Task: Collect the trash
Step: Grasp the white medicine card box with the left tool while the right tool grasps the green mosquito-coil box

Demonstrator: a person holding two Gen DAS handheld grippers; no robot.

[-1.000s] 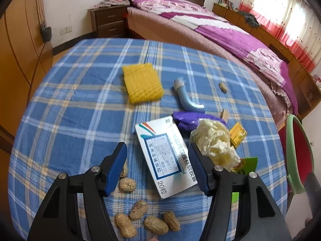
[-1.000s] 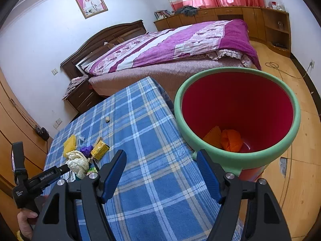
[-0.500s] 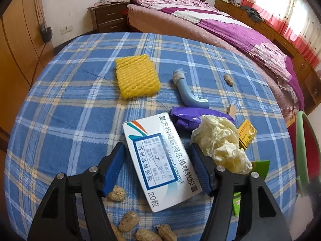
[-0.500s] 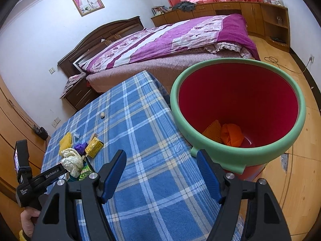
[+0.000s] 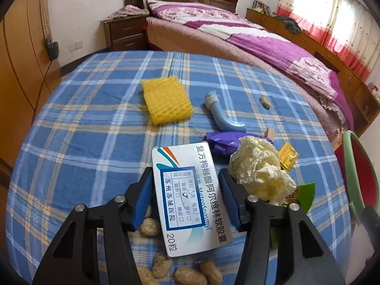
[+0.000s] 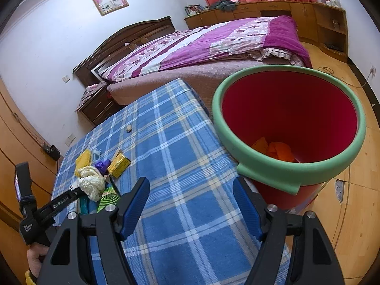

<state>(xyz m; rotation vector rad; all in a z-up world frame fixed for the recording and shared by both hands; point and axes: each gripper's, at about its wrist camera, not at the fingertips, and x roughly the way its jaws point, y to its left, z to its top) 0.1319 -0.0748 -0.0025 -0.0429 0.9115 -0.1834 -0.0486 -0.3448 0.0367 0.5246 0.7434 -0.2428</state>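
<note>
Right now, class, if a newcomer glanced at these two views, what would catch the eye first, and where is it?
First, the white medicine box in the near middle of the blue checked tablecloth, between the fingers of the left gripper, whose jaws are closing. Next, the red bin with its green rim at the table's right edge, beyond the open right gripper.

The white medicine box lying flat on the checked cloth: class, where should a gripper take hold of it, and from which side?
Grip the white medicine box across its two long edges, coming down from above at its near end. It lies flat, too wide lengthwise, and crumpled paper crowds its far right corner. The left gripper already straddles it so, jaws closing.
</note>
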